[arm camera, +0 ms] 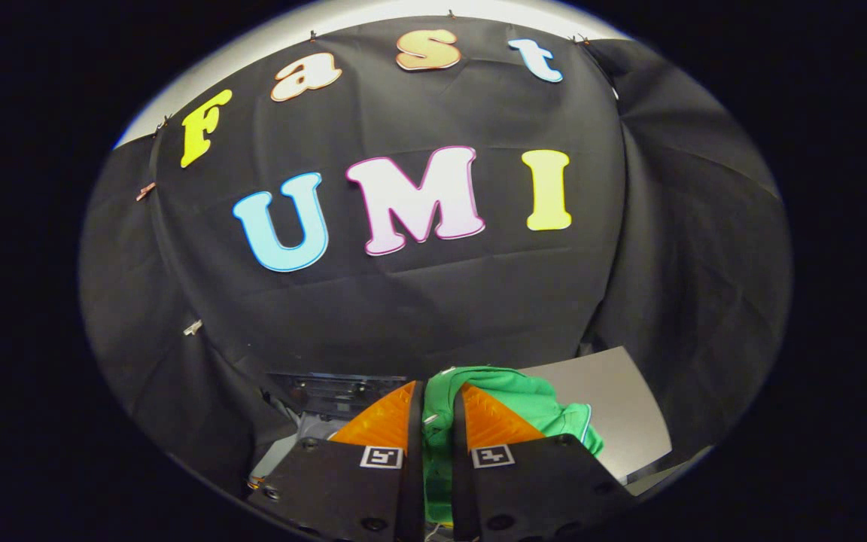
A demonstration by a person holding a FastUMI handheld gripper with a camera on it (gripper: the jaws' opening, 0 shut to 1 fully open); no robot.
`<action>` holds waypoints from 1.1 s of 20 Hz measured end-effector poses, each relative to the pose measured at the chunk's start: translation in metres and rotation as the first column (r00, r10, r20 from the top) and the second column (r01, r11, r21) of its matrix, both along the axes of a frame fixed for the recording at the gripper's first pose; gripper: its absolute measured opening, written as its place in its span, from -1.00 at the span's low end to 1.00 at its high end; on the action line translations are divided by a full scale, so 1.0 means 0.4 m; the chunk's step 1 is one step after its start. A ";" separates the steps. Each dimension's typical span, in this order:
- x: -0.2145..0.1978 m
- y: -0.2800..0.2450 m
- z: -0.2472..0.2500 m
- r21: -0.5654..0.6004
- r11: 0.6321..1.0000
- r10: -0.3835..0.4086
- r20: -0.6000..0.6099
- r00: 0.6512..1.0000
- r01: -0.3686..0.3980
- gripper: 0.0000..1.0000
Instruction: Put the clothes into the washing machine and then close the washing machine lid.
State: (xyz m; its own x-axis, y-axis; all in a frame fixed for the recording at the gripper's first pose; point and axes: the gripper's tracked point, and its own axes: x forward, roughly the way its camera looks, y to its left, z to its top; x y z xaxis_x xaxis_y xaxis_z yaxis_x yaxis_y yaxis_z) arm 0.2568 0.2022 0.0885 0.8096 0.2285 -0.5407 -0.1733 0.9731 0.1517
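The gripper [437, 406] has its two fingers [381, 425] close together, and the green cloth garment [512, 403] is pinched between them. From the fingers the garment bulges out toward 1 o'clock. Behind it, at 2 o'clock, lies the flat grey surface [614, 406]. At 10 o'clock from the fingertips, just beyond them, sits a dark machine part [336, 391]. Behind everything hangs the booth's black cloth wall [433, 316].

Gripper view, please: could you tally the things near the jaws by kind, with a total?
Green garment, pinched between the fingers of the gripper, jaws nearly closed on it: 1
Grey flat surface beyond the garment: 1
Dark machine part just ahead of the fingers, too unclear to name: 1
Total: 3
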 end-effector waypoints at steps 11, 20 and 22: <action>-0.054 0.378 -0.004 0.042 0.988 0.150 0.014 0.989 -0.151 -0.63; -0.060 0.496 -0.164 0.058 0.985 0.167 -0.063 0.984 -0.164 -0.63; -0.065 0.522 -0.214 0.065 0.982 0.181 -0.078 0.980 -0.177 -0.63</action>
State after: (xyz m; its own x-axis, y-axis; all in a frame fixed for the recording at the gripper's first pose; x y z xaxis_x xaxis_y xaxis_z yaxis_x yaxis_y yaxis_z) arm 0.2308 0.4109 0.0031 0.7054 0.3983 -0.5863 -0.3283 0.9167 0.2276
